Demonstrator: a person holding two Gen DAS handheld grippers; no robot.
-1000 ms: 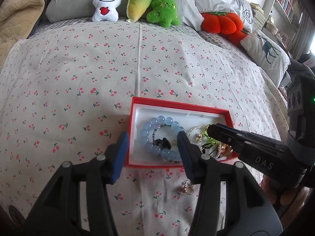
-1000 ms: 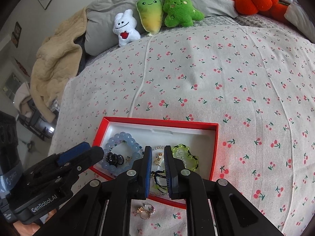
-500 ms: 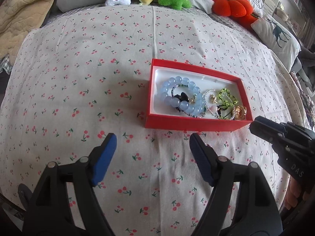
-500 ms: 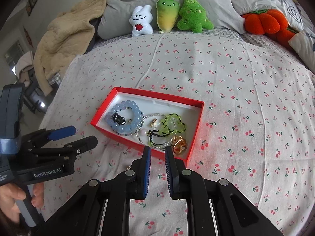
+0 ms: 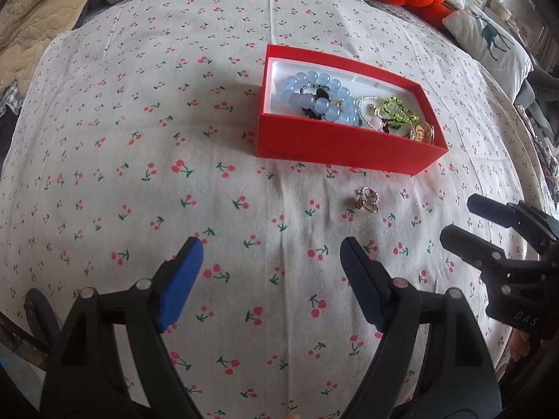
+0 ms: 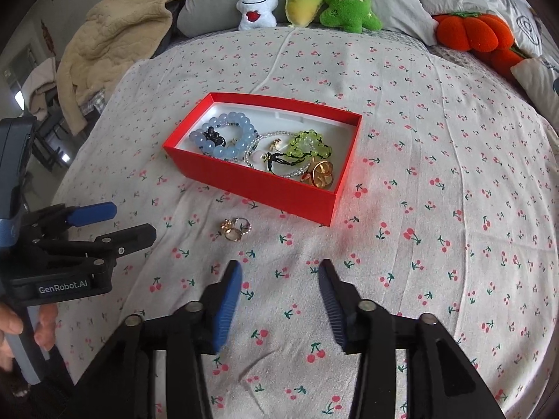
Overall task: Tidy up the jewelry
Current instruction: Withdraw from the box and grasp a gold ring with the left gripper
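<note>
Right tongs [image 6: 279,272] now parted, left tongs [image 5: 270,251] wide, red box [image 6: 251,183] lying crosswise.

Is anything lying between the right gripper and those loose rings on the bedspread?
Nothing visible. The right gripper is open, and only bare cherry-print bedspread separates it from the loose rings. The red box lies beyond the rings, and the left gripper is off to one side.

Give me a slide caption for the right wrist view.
Open right gripper faces loose rings beside the red jewelry box.
</note>
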